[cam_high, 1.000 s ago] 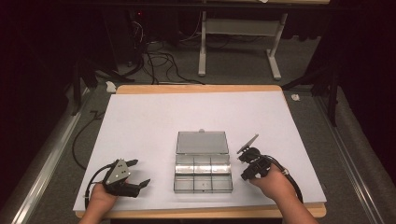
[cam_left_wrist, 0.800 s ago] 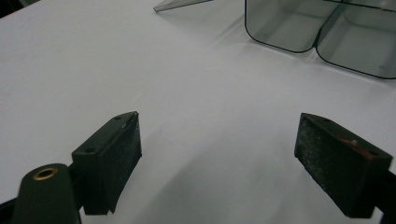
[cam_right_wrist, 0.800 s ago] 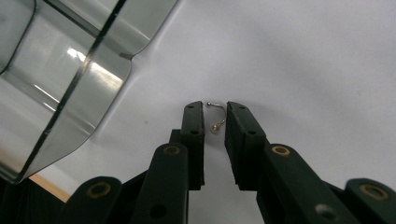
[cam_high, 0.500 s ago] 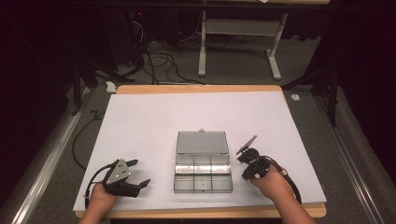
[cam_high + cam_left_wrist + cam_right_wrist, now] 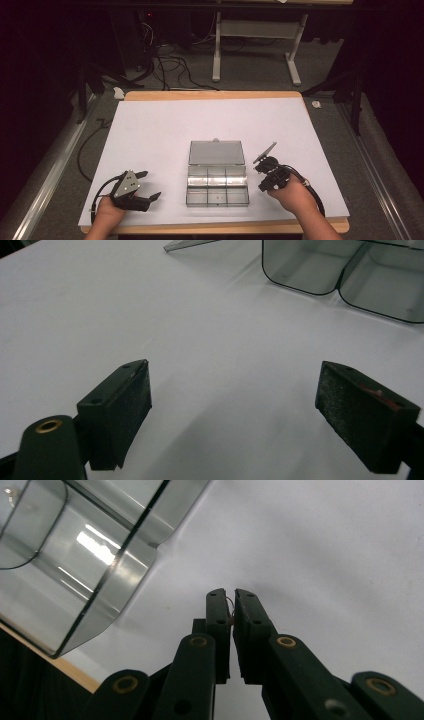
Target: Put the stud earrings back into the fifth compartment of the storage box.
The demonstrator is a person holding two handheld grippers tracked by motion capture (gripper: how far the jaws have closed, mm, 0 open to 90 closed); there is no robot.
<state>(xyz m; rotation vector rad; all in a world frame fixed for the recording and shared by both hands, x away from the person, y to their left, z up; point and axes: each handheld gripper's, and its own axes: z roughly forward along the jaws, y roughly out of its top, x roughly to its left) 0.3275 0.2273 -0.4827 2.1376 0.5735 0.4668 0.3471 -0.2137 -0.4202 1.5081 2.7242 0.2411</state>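
The clear plastic box (image 5: 217,179) lies open between both grippers. The left gripper (image 5: 150,186), jaws wide apart, rests well left of it. The right gripper (image 5: 261,176), jaws pressed together on a thin wire-like bit too small to identify, sits just beside the box's right edge.

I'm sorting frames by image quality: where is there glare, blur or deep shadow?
High view: dark surroundings, evenly lit white table. Right gripper view: bright glare streaks on the clear box; the shut tongs are sharp. Left gripper view: the open tongs cast soft shadows and the box looks slightly soft.
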